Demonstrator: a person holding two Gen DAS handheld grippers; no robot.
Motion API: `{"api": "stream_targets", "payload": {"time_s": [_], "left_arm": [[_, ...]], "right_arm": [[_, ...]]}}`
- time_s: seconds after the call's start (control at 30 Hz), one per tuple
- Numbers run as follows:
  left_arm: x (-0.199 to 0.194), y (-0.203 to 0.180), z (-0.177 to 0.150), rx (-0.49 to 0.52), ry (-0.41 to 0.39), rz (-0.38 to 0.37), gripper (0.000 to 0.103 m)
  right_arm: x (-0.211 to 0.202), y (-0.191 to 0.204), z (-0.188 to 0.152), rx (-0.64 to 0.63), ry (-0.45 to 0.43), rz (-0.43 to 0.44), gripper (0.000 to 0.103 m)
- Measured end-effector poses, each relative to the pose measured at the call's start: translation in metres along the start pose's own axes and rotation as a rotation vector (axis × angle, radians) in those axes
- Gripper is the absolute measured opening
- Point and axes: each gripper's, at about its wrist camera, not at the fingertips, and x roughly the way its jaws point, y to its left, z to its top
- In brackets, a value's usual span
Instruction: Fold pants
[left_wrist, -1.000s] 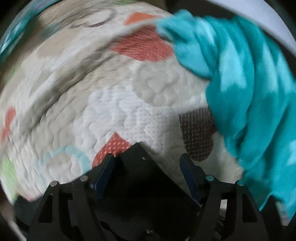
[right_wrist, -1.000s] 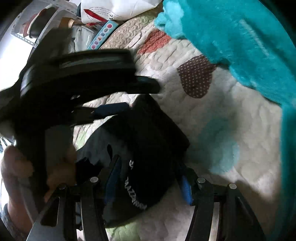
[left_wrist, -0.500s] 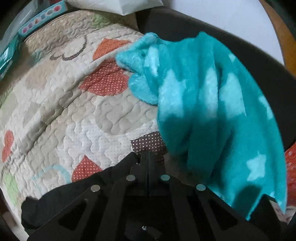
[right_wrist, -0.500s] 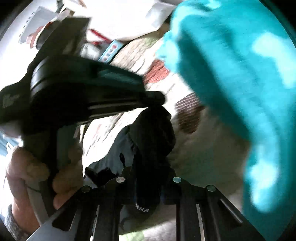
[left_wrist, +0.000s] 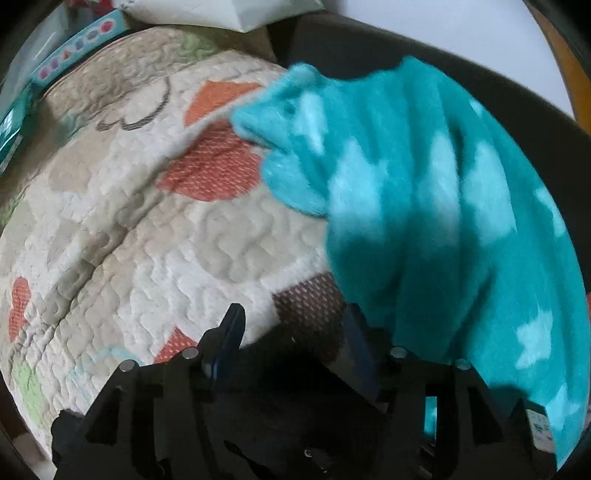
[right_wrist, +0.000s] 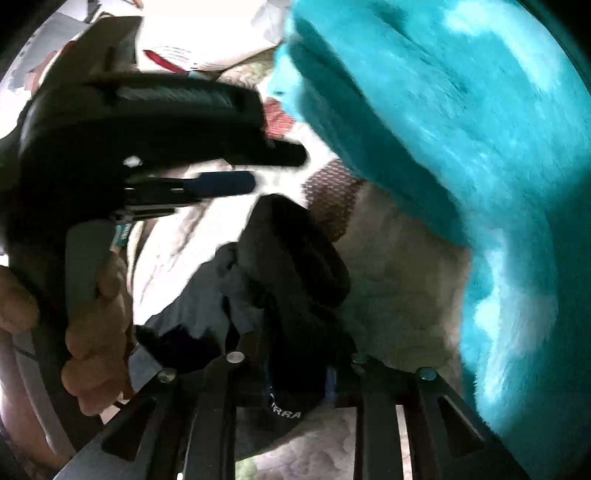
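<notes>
While both tools open | black pants (right_wrist: 295, 258) bunched on quilt (left_wrist: 155, 236)

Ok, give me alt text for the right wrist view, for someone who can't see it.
Bunched black pants lie on a patterned quilt, reaching down between the opening right tongs. The left tongs, held in a hand, hang at the left, and a fluffy teal blanket fills the right side.

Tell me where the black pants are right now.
The black pants lie bunched on the quilt, low in both wrist views, just left of the teal star blanket; part of them sits between the right gripper fingers.
</notes>
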Motion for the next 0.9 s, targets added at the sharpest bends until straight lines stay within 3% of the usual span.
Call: {"api": "stream_targets", "payload": {"time_s": [0.07, 0.17, 0.27, 0.4, 0.43, 0.47, 0.5, 0.53, 0.57, 0.77, 0.9], "left_arm": [[0.003, 0.011, 0.000, -0.036, 0.008, -0.016, 0.055], [0.023, 0.017, 0.000, -0.049, 0.056, -0.014, 0.056], [0.044, 0.008, -0.004, -0.004, 0.127, -0.009, 0.057], [0.059, -0.017, -0.009, 0.131, 0.142, 0.124, 0.058], [0.057, -0.022, -0.009, 0.161, 0.135, 0.134, 0.046], [0.054, -0.025, -0.011, 0.175, 0.125, 0.128, 0.027], [0.051, -0.027, -0.011, 0.181, 0.116, 0.115, 0.022], [0.046, -0.027, -0.012, 0.182, 0.103, 0.108, 0.014], [0.038, -0.026, -0.013, 0.180, 0.086, 0.098, 0.014], [-0.034, -0.005, -0.022, 0.105, -0.040, 0.020, 0.014], [-0.092, 0.023, -0.039, 0.024, -0.143, -0.032, 0.014]], "right_arm": [[0.005, -0.009, 0.000, 0.047, 0.018, -0.012, 0.042], [0.007, -0.015, -0.001, 0.082, 0.024, -0.011, 0.047], [0.008, -0.008, -0.001, 0.040, 0.018, -0.029, 0.052], [0.009, -0.005, -0.004, -0.001, -0.001, -0.043, 0.053], [0.010, -0.003, -0.003, -0.014, -0.006, -0.044, 0.052], [0.011, -0.001, -0.003, -0.037, -0.007, -0.050, 0.047], [0.012, 0.002, -0.001, -0.055, -0.004, -0.056, 0.043], [0.012, 0.005, 0.000, -0.079, -0.005, -0.055, 0.030], [0.010, 0.007, 0.001, -0.097, -0.007, -0.044, 0.027], [-0.014, 0.031, 0.002, -0.177, -0.054, 0.045, 0.023], [-0.042, 0.075, -0.006, -0.313, -0.101, 0.130, 0.022]]}}
